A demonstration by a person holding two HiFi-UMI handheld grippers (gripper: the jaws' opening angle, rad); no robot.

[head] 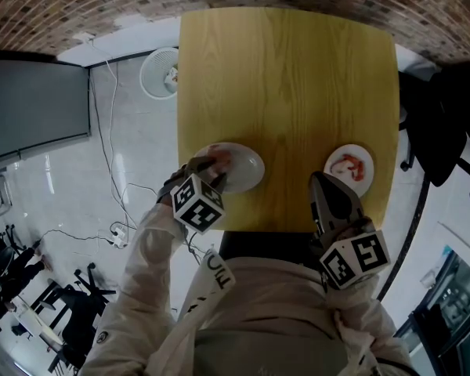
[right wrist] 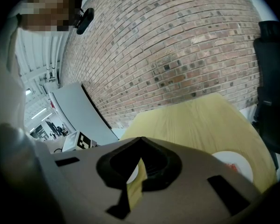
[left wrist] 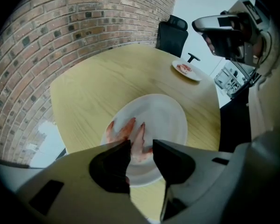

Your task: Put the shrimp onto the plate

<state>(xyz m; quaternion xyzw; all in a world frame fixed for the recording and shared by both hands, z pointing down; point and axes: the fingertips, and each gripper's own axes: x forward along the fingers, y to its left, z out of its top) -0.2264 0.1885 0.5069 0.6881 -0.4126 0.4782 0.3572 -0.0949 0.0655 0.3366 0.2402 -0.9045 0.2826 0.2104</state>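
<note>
— Left tool (left wrist: 141,146) hangs with jaws well apart over the shrimp (left wrist: 126,130) lying on the near white plate (left wrist: 170,118), gripping nothing
— What might go wrong?
— Closing off-centre could shove a shrimp over the rim onto the tabletop (head: 290,92), or pinch two together; the right tool (right wrist: 139,140), closed and empty, sits well apart

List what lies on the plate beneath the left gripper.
Reddish shrimp lie on the white plate, toward its left side; the rest looks bare. The open left gripper covers their near ends, so the count is unclear.
</note>
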